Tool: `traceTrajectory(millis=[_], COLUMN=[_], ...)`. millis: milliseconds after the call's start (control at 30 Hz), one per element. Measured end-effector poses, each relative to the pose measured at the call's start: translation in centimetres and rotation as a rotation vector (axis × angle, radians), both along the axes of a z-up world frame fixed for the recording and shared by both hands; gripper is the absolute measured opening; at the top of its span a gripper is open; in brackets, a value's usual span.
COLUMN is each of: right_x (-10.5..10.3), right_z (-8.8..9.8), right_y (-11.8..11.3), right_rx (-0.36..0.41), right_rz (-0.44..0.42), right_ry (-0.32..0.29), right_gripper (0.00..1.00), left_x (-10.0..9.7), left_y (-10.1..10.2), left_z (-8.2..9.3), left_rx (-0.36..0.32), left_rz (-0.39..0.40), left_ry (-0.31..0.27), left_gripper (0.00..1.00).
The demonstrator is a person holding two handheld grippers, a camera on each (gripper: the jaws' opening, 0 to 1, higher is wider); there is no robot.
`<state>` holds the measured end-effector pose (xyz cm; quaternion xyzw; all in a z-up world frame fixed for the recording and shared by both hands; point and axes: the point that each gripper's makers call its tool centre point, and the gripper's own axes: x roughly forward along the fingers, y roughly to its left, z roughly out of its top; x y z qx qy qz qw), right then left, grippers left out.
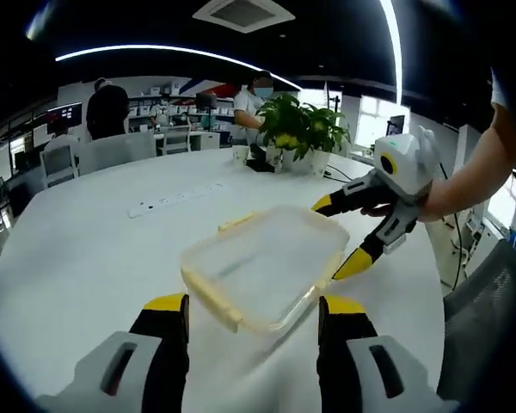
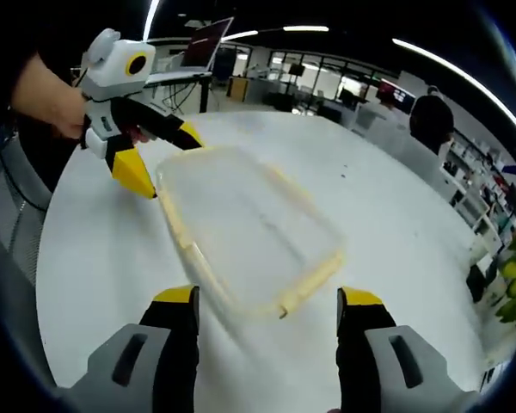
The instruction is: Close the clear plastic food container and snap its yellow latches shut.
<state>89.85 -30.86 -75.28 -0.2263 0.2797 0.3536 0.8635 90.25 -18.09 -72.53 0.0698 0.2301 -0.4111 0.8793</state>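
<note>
A clear plastic container (image 1: 262,267) with its lid resting on it lies on the white table (image 1: 86,249). Pale yellow latches (image 1: 208,301) run along its edges and look unfolded. My left gripper (image 1: 256,305) is open, its yellow-tipped jaws on either side of the container's near corner. My right gripper (image 1: 337,235) comes in from the right, open, straddling the far right corner. In the right gripper view the container (image 2: 249,224) lies between the open right gripper (image 2: 268,297) below and the open left gripper (image 2: 163,159) at its far corner. A latch (image 2: 314,280) shows on the near edge.
A white power strip (image 1: 176,198) lies further back on the table. Potted plants (image 1: 301,129) and cups stand at the far edge. Chairs (image 1: 490,301) ring the table, and people stand in the background. A person's arm (image 1: 473,172) holds the right gripper.
</note>
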Motion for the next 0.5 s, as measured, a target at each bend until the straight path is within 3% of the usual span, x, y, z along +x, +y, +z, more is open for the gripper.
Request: traceTrajectory(millis=[200, 500], right_x=[0.2, 0.0], right_z=[-0.8, -1.5], right_y=[0.2, 0.7], right_rx=[-0.007, -0.015], right_rz=[0.022, 0.063], right_ry=[0.013, 0.022], right_gripper=[0.61, 0.53], left_x=[-0.1, -0.3], left_y=[-0.3, -0.7], left_z=[-1.3, -2.7], left_rx=[0.027, 0.131], left_rz=[-0.004, -0.039], left_ry=[0.000, -0.037], left_gripper=[0.54, 0.46])
